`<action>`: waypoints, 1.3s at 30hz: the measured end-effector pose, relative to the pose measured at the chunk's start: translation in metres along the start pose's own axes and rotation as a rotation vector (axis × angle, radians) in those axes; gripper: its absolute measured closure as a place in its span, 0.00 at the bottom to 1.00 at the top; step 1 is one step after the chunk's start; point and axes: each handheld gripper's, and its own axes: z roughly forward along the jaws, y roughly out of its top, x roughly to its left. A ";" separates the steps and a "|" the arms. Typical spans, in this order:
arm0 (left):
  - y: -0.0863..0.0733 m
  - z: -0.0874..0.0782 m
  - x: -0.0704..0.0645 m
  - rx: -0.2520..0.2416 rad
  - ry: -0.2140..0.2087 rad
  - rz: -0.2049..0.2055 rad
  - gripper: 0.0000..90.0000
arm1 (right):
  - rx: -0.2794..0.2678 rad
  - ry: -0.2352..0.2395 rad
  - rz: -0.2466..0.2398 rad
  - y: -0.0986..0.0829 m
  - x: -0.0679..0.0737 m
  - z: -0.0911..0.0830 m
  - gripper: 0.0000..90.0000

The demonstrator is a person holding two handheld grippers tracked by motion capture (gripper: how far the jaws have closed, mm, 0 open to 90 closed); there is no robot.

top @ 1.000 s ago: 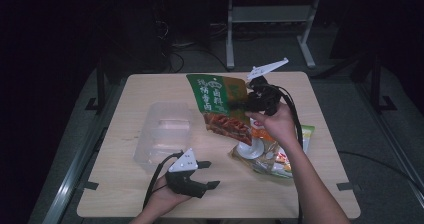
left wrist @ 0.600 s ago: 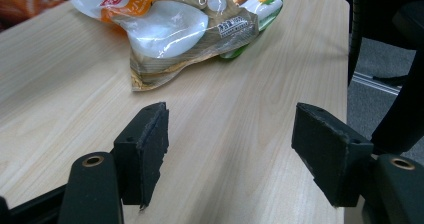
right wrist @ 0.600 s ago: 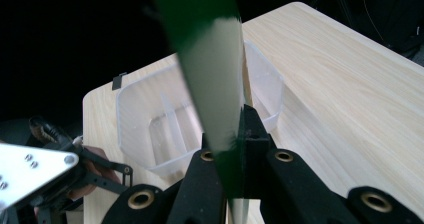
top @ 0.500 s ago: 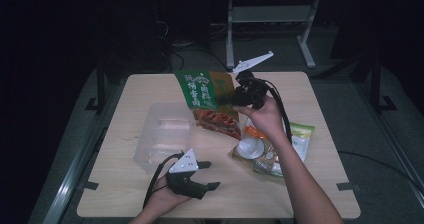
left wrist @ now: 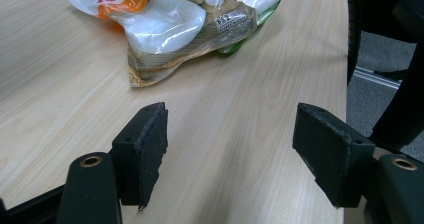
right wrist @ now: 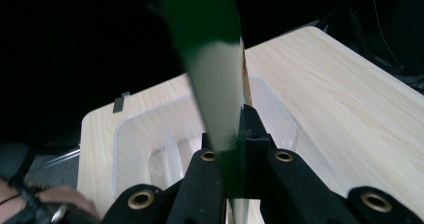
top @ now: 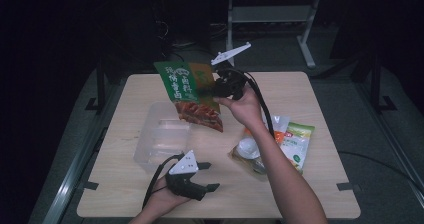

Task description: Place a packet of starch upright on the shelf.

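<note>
Green printed snack packet [top: 189, 94] hangs in the air above the clear plastic tray [top: 161, 136], clamped at its edge by my right gripper [top: 220, 86]; in the right gripper view the fingers [right wrist: 252, 129] are pressed tight on the green-and-white film [right wrist: 215, 79]. My left gripper [top: 197, 176] rests low on the pale wooden tabletop [top: 310, 89], its fingers [left wrist: 145, 144] spread wide apart and holding nothing. Just ahead of them lies a pile of snack bags [left wrist: 175, 24].
</note>
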 end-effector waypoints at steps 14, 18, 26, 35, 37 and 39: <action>-0.001 0.000 0.000 0.014 0.002 0.013 0.33 | 0.000 0.016 -0.009 0.019 -0.005 0.038 1.00; -0.002 0.000 0.001 0.023 0.004 0.016 0.33 | -0.001 0.025 -0.007 0.023 -0.006 0.049 1.00; -0.004 -0.002 0.002 0.011 0.003 -0.003 0.32 | -0.016 0.039 0.000 0.025 -0.013 0.072 1.00; -0.004 -0.003 0.004 0.017 0.005 0.003 0.32 | -0.013 0.060 0.026 0.019 -0.021 0.098 1.00; -0.004 -0.003 0.004 0.016 0.009 0.001 0.32 | -0.004 0.071 0.035 0.017 -0.022 0.107 1.00; -0.004 -0.005 0.005 0.010 0.014 -0.004 0.32 | -0.001 0.073 0.039 0.016 -0.023 0.111 1.00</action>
